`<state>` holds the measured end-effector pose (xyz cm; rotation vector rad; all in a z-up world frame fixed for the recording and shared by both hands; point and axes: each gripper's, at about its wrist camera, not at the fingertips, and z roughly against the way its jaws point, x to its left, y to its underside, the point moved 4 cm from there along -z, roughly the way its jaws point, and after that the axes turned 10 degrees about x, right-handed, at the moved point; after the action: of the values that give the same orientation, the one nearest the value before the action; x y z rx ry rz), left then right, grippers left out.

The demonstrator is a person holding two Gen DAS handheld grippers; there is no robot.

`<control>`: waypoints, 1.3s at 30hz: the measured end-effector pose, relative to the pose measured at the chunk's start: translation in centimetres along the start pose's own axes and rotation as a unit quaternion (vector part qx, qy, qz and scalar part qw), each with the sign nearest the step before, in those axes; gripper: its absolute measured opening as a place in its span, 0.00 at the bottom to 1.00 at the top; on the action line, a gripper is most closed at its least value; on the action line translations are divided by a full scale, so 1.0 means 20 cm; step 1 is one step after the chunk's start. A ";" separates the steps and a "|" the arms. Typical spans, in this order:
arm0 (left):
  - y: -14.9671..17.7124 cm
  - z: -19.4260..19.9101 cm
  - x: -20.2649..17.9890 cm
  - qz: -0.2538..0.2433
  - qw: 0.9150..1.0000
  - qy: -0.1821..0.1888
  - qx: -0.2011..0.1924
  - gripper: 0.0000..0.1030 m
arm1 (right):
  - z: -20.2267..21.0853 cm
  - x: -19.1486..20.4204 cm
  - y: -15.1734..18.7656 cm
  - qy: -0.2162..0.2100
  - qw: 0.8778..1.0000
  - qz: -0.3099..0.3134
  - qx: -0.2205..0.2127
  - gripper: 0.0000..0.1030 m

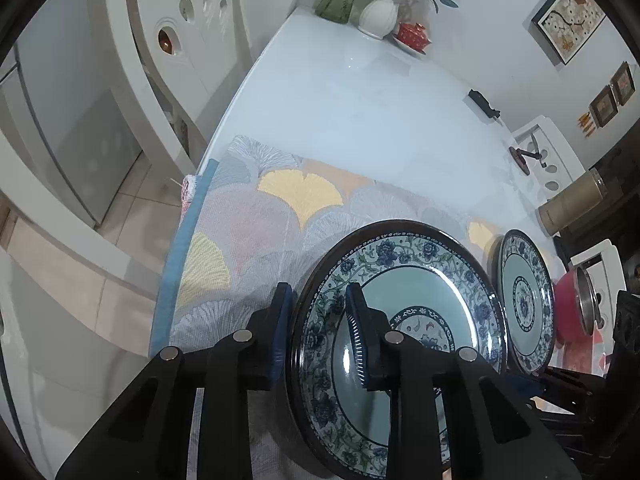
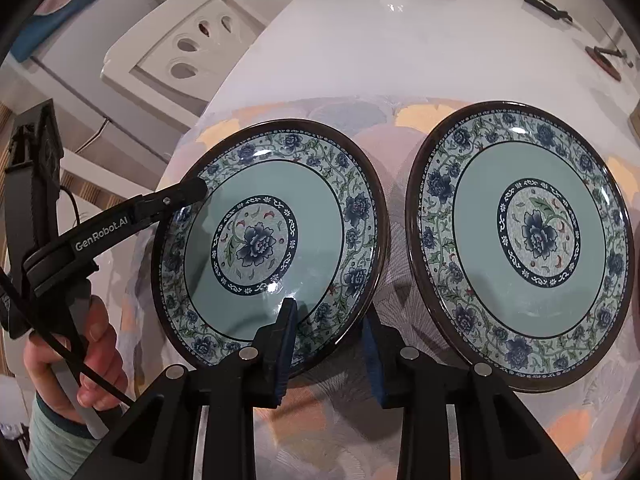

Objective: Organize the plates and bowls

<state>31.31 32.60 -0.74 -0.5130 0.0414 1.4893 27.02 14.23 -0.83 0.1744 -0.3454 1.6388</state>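
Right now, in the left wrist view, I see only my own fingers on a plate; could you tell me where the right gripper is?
Observer: The right gripper straddles the left plate's rim, on the edge nearest its own camera.
Operator: Thank you. Do the two plates touch?
Observer: No, a strip of mat shows between it and the right plate.

Left gripper [image 1: 320, 324] clamped over a plate rim, right gripper [image 2: 330, 344] parted, straddling the same rim
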 end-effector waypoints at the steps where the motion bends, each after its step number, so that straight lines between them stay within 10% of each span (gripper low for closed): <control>1: 0.01 0.01 0.00 0.001 1.000 0.001 -0.002 0.24 | 0.00 0.00 0.01 0.001 1.000 0.003 -0.001 0.29; 28: 0.64 0.90 -0.30 -0.018 0.993 -0.013 -0.117 0.24 | 0.69 0.22 0.60 0.002 0.993 0.075 -0.093 0.29; 39: 1.03 0.91 -0.37 -0.013 0.996 -0.015 -0.088 0.24 | 0.76 0.20 0.98 0.011 0.993 0.082 -0.082 0.29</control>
<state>5.74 31.91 11.85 -0.6302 -0.1196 1.4823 5.88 11.86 12.34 0.0032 -0.4856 1.7632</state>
